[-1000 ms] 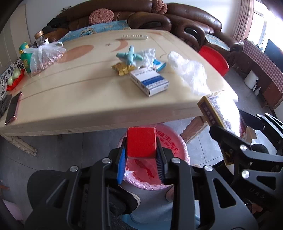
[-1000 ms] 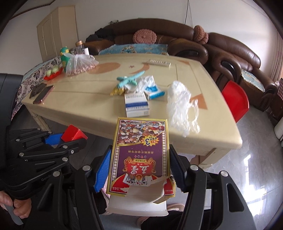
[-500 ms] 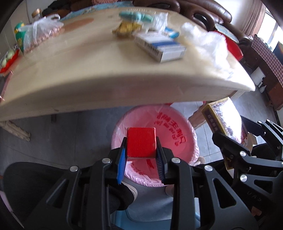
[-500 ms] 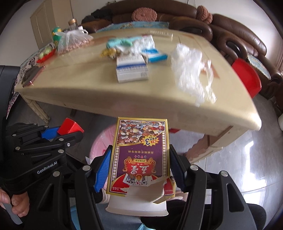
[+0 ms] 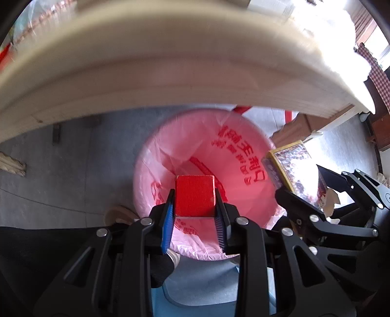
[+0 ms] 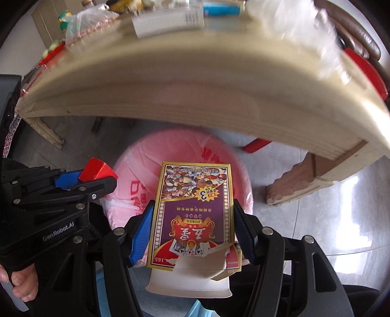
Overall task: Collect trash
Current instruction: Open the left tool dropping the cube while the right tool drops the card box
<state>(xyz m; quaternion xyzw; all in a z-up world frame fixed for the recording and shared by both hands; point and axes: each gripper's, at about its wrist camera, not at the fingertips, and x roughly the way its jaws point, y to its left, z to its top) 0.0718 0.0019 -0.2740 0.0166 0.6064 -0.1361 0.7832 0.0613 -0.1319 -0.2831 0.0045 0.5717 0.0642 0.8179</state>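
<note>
Lowering, relative to a second ago: both wrist views now sit below the table edge (image 5: 170, 73) instead of looking across the tabletop, with the pink-lined trash bin (image 5: 243, 156) filling the centre of each view. Judged from this: carry phase nearly complete, release over the bin as the step in hand, no item dropped yet.

Left gripper (image 5: 195, 212): narrowly set, blue pads pressed on both sides of a small red block (image 5: 195, 195); block suspended directly over the open mouth of the bin liner, not touching it. Grip unchanged across the second.

Right gripper (image 6: 193, 234): set wider, pads clamped on the long edges of a purple-and-gold poker card box (image 6: 192, 209) with a torn flap at the near end; box upright in the jaws, over the near right part of the bin rim. Grip width unchanged as well.

Remaining litter on the tabletop: a white-and-blue carton (image 6: 168, 19) and a crumpled clear plastic bag (image 6: 304, 36), both blurred, still to be collected.
</note>
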